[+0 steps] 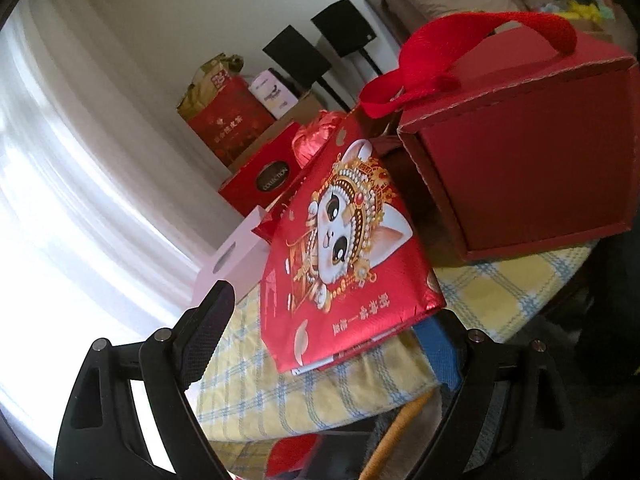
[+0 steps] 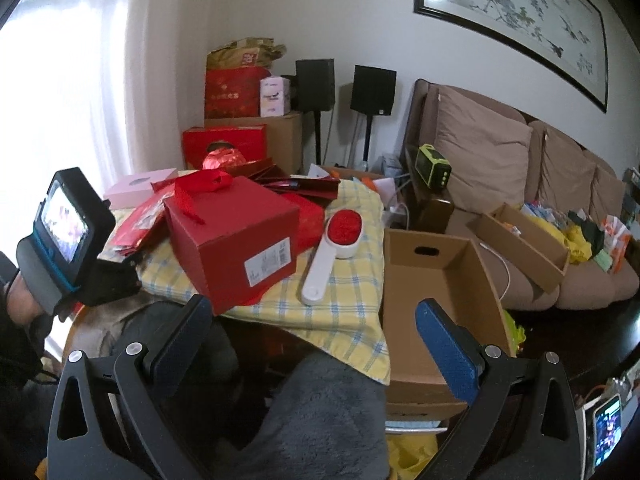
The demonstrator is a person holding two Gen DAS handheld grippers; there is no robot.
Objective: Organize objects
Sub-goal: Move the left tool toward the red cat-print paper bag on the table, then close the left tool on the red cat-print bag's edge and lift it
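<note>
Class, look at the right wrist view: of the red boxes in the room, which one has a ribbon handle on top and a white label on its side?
The red cube box on the checked cloth; the other red boxes behind it show neither.

Black tongs (image 2: 316,336), blue textured pads (image 2: 446,350), silver screws.

Red cat packet (image 1: 352,240) between open tongs (image 1: 332,344)

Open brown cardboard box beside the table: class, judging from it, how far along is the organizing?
Nothing looks done: the open brown cardboard box is empty. In hand: nothing; left gripper and right gripper are open. Left: red cube gift box, cat-print red packet, white-handled red brush.
</note>
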